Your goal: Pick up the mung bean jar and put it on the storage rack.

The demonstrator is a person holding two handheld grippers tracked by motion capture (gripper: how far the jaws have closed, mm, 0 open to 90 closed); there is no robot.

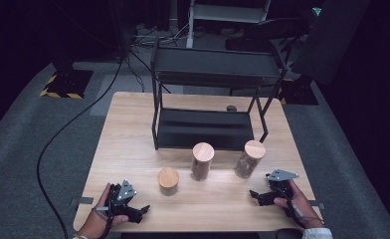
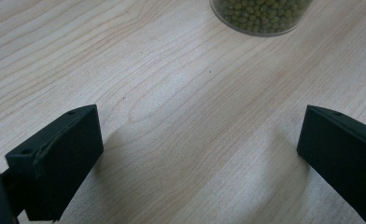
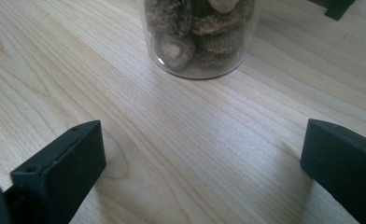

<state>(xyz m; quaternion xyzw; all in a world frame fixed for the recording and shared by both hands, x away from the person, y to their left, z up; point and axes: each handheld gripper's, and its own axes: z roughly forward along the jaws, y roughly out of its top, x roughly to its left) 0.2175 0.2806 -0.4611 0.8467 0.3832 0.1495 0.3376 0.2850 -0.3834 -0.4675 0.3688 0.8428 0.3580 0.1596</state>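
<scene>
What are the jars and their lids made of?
The jars, like the short jar, look like clear glass or maybe plastic: green beans show through its wall. The lids look like pale, matte wood. The table shows wood grain.

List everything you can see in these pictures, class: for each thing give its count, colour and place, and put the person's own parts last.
Jars: three, clear glass with light wooden lids, in a row in front of the rack; the short left jar holds green beans, the right jar brown dried mushrooms.
Rack: one, black, two shelves, far half of the table.
Table: one, light wood.
Left gripper: one, black, open, near left edge.
Right gripper: one, black, open, near right edge.
</scene>
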